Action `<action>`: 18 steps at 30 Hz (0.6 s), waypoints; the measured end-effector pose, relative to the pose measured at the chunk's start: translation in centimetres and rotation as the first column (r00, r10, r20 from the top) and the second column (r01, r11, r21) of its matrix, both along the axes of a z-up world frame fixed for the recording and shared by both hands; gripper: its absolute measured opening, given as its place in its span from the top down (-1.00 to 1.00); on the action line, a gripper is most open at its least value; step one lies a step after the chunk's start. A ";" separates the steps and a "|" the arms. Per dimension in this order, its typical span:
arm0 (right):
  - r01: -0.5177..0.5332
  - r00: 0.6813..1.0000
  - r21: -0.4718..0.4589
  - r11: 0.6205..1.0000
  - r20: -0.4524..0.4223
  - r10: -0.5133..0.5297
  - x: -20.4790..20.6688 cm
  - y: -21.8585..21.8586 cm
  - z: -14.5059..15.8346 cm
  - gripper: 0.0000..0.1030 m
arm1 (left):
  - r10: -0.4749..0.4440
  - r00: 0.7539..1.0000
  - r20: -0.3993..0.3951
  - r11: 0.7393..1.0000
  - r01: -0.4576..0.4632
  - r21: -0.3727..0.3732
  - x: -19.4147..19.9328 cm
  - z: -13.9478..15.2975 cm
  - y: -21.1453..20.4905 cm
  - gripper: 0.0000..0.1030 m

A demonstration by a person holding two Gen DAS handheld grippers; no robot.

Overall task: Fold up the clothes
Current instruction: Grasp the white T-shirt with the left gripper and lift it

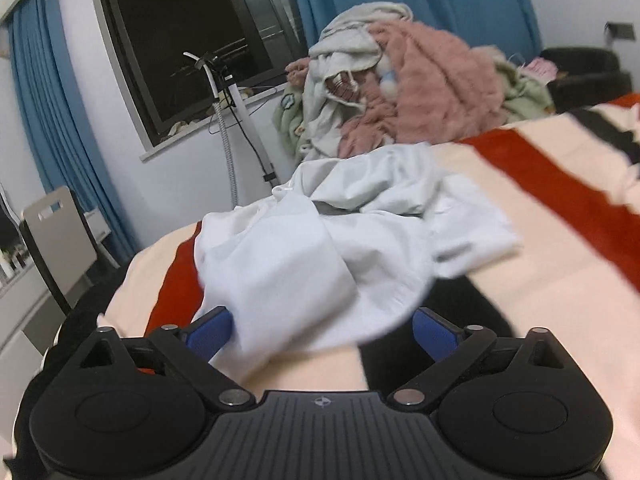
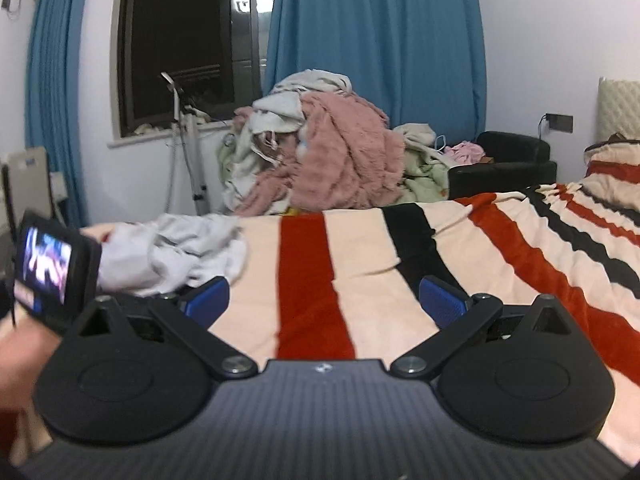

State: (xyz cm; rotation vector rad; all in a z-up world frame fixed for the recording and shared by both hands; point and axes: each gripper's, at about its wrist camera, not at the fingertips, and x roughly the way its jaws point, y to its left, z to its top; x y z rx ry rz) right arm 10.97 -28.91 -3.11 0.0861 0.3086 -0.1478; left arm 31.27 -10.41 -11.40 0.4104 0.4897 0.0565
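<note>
My white garment [image 1: 320,232] lay crumpled on the cream blanket [image 2: 360,248] with red and black stripes. My gripper pads [image 1: 212,330] were blue on black bodies. Behind: a pink fluffy throw [image 2: 344,152], pale green fabric [image 2: 420,176], teal-blue curtains [image 2: 376,40].

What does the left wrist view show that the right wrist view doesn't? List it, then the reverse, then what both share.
Only the left wrist view: the left gripper, open, with the white garment lying between its fingers, and a chair.

Only the right wrist view: the right gripper, open over bare striped blanket, and a small lit screen at the left edge.

Both: the white garment, the blanket, the clothes pile, blue curtains and a dark window.
</note>
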 end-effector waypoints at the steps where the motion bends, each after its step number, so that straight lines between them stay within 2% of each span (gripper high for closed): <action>1: 0.001 1.000 0.008 1.000 0.006 -0.001 0.6 -0.3 -0.5 -1.00 | 0.010 1.000 0.007 1.000 -0.010 0.023 1.2 -0.4 0.0 -0.88; 3: 0.005 1.000 0.034 0.999 0.015 -0.006 1.8 -0.7 -1.5 -1.00 | 0.047 0.999 0.015 0.996 -0.048 0.079 3.0 -1.1 0.1 -0.64; 4: 0.010 1.000 0.042 0.999 0.012 -0.011 2.5 -0.7 -2.0 -1.00 | 0.064 0.998 0.020 0.993 -0.065 0.101 3.9 -1.4 0.3 -0.31; 5: 0.014 1.000 0.043 0.999 0.006 -0.014 3.0 -0.7 -2.5 -1.00 | 0.066 0.998 0.024 0.994 -0.068 0.082 4.2 -1.3 0.7 -0.04; 6: 0.018 1.000 0.041 0.999 -0.003 -0.018 3.5 -0.6 -2.9 -1.00 | 0.058 0.998 0.036 0.997 -0.059 0.041 4.1 -0.9 1.3 0.12; 7: 0.021 1.000 0.038 0.999 -0.010 -0.021 4.0 -0.6 -3.4 -1.00 | 0.050 0.998 0.048 0.999 -0.050 0.002 3.9 -0.4 1.9 0.46; 8: 0.025 1.000 0.036 0.999 -0.013 -0.024 4.5 -0.5 -3.7 -1.00 | 0.042 0.998 0.057 0.999 -0.041 -0.029 3.2 0.3 2.5 0.65; 10: 0.031 0.999 0.030 0.999 -0.010 -0.031 5.0 -0.2 -4.2 -1.00 | 0.027 0.997 0.075 0.996 -0.020 -0.090 1.9 1.7 3.7 0.87; 13: 0.030 0.999 0.010 1.000 0.017 -0.030 5.0 0.4 -4.3 -1.00 | -0.004 0.993 0.120 0.985 0.025 -0.172 -1.3 4.3 5.4 0.89; 15: 0.027 0.999 -0.010 1.000 0.039 -0.027 4.6 0.7 -4.0 -1.00 | -0.024 0.987 0.161 0.978 0.057 -0.202 -4.1 6.1 6.6 0.90; 18: 0.017 0.997 -0.033 0.999 0.074 -0.014 3.4 1.4 -3.3 -1.00 | -0.072 0.977 0.202 0.954 0.127 -0.271 -9.3 9.0 8.6 0.90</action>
